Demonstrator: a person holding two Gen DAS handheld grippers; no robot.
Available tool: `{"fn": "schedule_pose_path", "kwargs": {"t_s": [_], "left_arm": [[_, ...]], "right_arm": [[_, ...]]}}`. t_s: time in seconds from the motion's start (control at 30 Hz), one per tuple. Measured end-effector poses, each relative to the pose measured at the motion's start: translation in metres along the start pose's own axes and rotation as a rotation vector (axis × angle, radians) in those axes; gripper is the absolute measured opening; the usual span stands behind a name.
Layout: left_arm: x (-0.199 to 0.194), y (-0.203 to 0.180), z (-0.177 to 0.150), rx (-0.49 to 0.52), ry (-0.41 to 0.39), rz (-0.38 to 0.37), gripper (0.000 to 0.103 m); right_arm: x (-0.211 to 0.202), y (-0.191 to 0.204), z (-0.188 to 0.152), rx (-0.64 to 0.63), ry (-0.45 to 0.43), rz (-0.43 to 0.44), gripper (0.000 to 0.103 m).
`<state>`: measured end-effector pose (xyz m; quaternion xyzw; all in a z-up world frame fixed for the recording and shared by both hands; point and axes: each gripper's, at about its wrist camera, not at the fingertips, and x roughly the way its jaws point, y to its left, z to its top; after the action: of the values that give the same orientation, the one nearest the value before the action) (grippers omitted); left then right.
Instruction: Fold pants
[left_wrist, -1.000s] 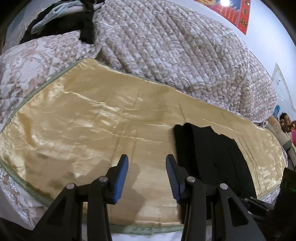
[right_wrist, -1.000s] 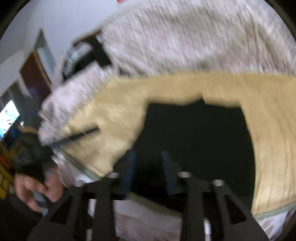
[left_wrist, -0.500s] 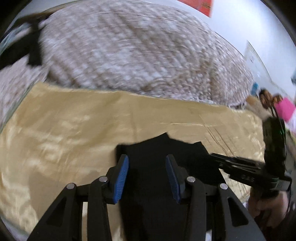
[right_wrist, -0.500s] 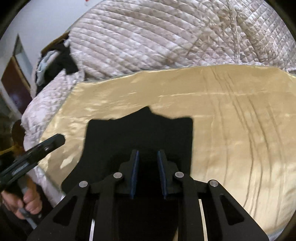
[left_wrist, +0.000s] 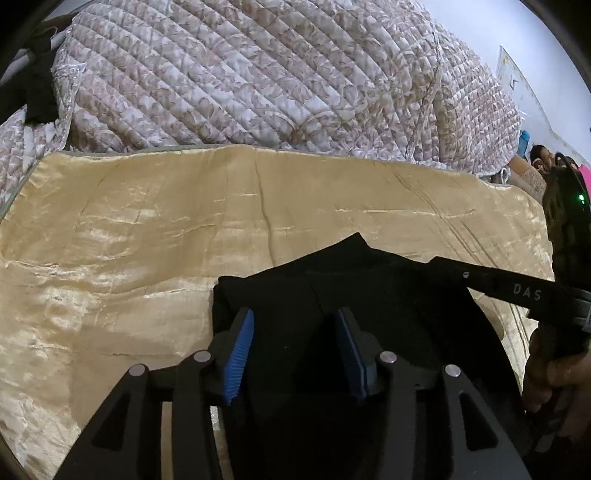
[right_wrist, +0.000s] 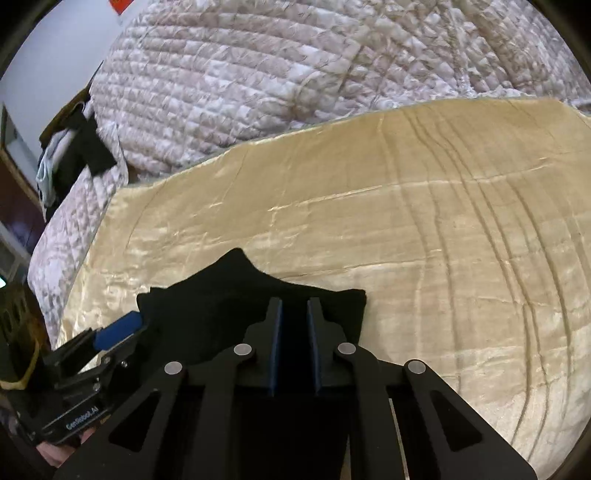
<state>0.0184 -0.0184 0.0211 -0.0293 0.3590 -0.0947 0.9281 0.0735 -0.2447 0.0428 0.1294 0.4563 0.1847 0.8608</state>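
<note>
The black pants (left_wrist: 332, 295) lie folded on a gold satin sheet (left_wrist: 147, 229) at the near edge of the bed. They also show in the right wrist view (right_wrist: 221, 299). My left gripper (left_wrist: 295, 343) is open, its blue pads wide apart above the pants' left part. My right gripper (right_wrist: 294, 339) hovers over the pants' right part with its pads narrowly apart; black cloth shows in the gap, but I cannot tell if it is pinched. Each gripper shows in the other's view: the right one (left_wrist: 517, 291), the left one (right_wrist: 114, 328).
A bulky quilted floral duvet (left_wrist: 258, 74) is piled behind the sheet. Dark clothes (right_wrist: 74, 155) lie at the far left on the bed. A white wall is behind. A person's hand (left_wrist: 554, 376) holds the right gripper's handle.
My left gripper swung right from the bare sheet to above the pants. The right gripper settled over the pants' right part and its jaws narrowed. The pants' far edge now shows a peak.
</note>
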Motion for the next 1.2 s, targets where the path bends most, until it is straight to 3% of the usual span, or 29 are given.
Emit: {"fn": "schedule_pose_path", "kwargs": {"t_s": [0.23, 0.57, 0.7, 0.8, 1.2], "left_arm": [[-0.018, -0.005, -0.006, 0.028, -0.03, 0.03, 0.052], [-0.064, -0.022, -0.033, 0.081, -0.08, 0.048, 0.052], [-0.065, -0.024, -0.054, 0.081, -0.04, 0.059, 0.052], [-0.062, -0.023, -0.067, 0.068, -0.015, 0.053, 0.052], [-0.068, -0.021, -0.073, 0.057, -0.028, 0.051, 0.049]], "right_arm": [[-0.025, -0.005, -0.014, 0.035, -0.027, -0.027, 0.017], [-0.071, 0.033, -0.072, -0.133, -0.059, -0.025, 0.02], [-0.07, 0.041, -0.098, -0.183, -0.03, -0.045, 0.021], [-0.07, 0.042, -0.112, -0.22, -0.058, -0.056, 0.025], [-0.075, 0.044, -0.122, -0.244, -0.091, -0.08, 0.025]]}}
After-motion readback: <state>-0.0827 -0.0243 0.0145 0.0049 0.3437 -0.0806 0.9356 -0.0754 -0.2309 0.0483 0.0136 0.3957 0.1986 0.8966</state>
